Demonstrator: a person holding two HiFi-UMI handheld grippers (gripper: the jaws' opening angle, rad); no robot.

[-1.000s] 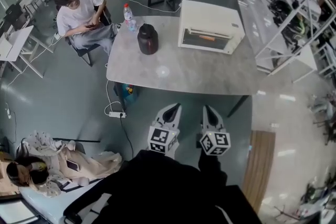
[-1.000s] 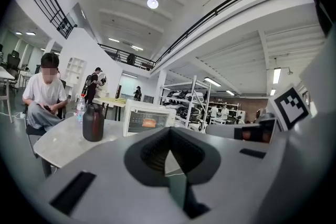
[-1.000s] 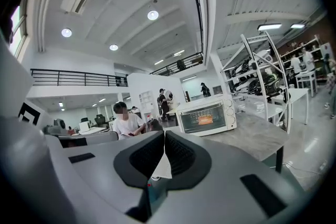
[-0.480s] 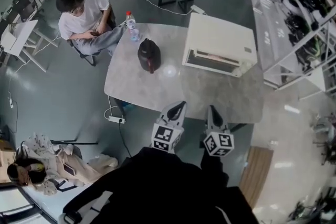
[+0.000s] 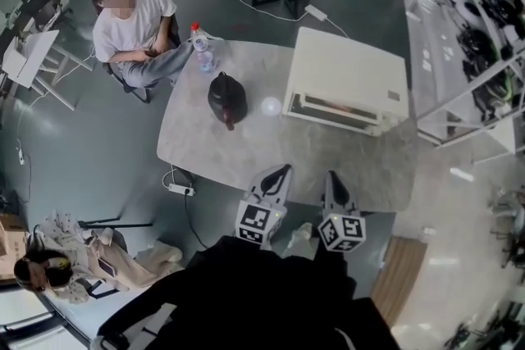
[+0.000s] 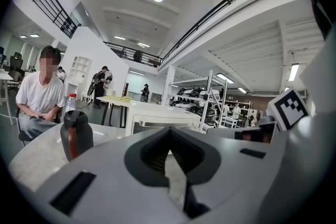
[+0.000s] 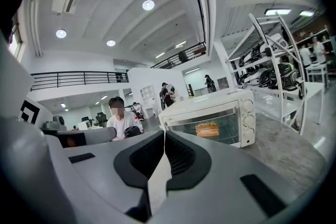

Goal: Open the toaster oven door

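At the bottom centre of the head view, close to the person's dark-clothed body, the left gripper [image 5: 277, 176] and the right gripper [image 5: 331, 180] are held low and side by side, marker cubes up, both pointing up the frame with their tips about at the near edge of the table [image 5: 246, 152]; each gripper's own view shows its 2 jaws brought together at the tips with nothing between them. By my reading this is the approach step, and no contact has been made; both claws are well apart from the work.

Past them, at mid-table, stand a dark jug [image 5: 227, 98] and, further toward the upper left, a bottle [image 5: 201, 47] beside a seated person [image 5: 131, 20]. The toaster oven [image 5: 349, 78] sits at the table's right side, in the upper right of centre, its door [image 5: 332, 109] facing the person and closed; the right gripper view shows food [image 7: 207, 128] behind the glass.

The next move probably calls for 1 gripper, likely the right, to reach forward, part its jaws and close on the handle along the door's top edge; then pull outward and down.
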